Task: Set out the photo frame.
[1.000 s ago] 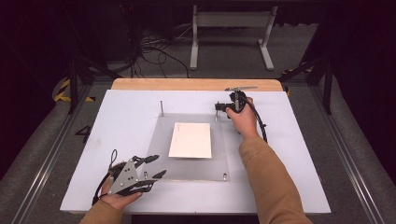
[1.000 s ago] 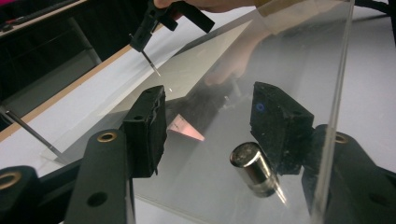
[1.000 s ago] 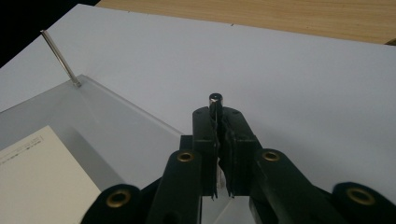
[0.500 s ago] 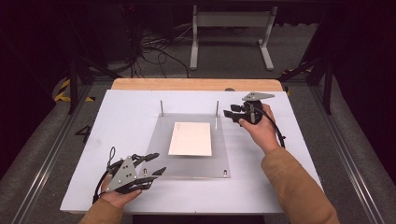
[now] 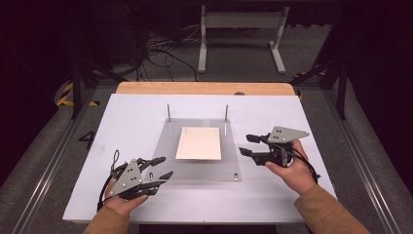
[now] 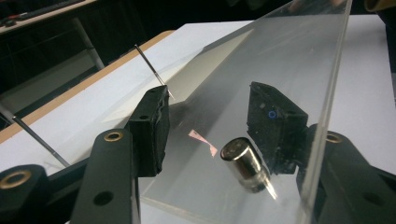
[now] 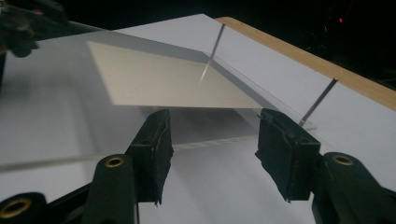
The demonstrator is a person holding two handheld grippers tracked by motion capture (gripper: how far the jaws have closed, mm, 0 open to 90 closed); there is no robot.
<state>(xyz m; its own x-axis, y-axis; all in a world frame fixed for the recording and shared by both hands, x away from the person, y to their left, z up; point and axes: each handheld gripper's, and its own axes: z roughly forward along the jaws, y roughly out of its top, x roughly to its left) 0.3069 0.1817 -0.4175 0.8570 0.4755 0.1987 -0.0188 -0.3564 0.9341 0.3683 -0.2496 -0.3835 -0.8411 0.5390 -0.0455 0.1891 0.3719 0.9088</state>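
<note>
The clear plate (image 5: pixel 195 163) lies flat in the middle of the white counter (image 5: pixel 311 122), with a pale sheet (image 5: pixel 198 143) lying at its middle. Two thin pins (image 5: pixel 168 112) stand upright at its far edge, and a short metal stud (image 6: pixel 245 163) stands near its near left corner — another sits at the near right corner. The left tool (image 5: pixel 157 170) rests low at the plate's near left corner, jaws about half open and straddling the plate's edge; in the left gripper view one jaw shows through the plate and the other is on its near side, neither pressing on it. The right tool (image 5: pixel 247 145) hovers just off the plate's right edge, pointing at it — its jaws have just been opening and stand well apart with nothing between them. In the right gripper view the plate's edge lies just beyond the jaw tips.
</note>
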